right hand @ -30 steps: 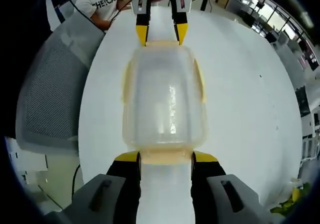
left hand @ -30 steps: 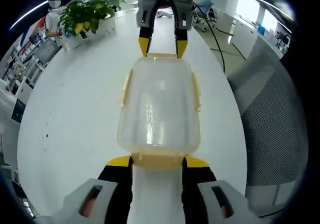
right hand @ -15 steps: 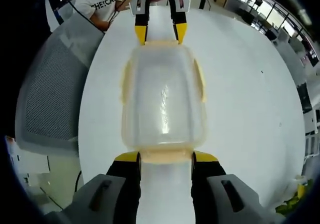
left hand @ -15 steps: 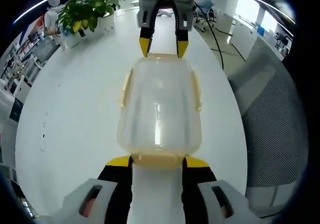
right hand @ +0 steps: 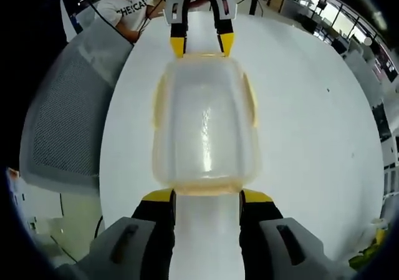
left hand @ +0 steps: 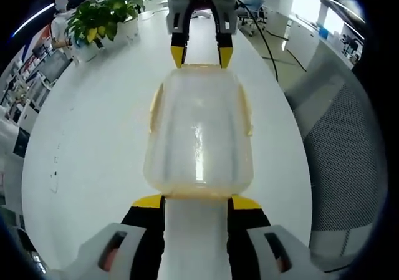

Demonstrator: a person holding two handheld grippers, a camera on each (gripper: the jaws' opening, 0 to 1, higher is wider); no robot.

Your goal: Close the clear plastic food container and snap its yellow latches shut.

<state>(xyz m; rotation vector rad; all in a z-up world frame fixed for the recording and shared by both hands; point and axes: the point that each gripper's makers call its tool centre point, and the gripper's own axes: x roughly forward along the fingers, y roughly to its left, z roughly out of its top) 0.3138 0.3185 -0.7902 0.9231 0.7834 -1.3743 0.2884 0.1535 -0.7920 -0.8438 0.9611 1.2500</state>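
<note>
Evidently the container (left hand: 198,130) was light, thin-walled clear plastic: I judged it stiff enough to keep its shape, smooth and liable to slide on the white bench (left hand: 93,136), and prone to flex or crack if squeezed on the walls. I judged the yellow latches the proper points to bear on, pressing each inward toward the body rather than gripping the lid. The container lay along the middle of the bench, well in from its edges, with the lid seated on top. The near end latch (left hand: 197,196) sat just ahead of my left gripper (left hand: 197,206), between its two spread fingers (left hand: 148,201); I could not tell whether they touched it. The left gripper held nothing. The opposite end latch (right hand: 206,191) lay likewise just ahead of my right gripper (right hand: 207,199), which was equally open and empty. Each gripper thus faced one short end, the container between them. Side latches (left hand: 154,100) ran along both long edges; whether they were snapped down I could not tell.
</note>
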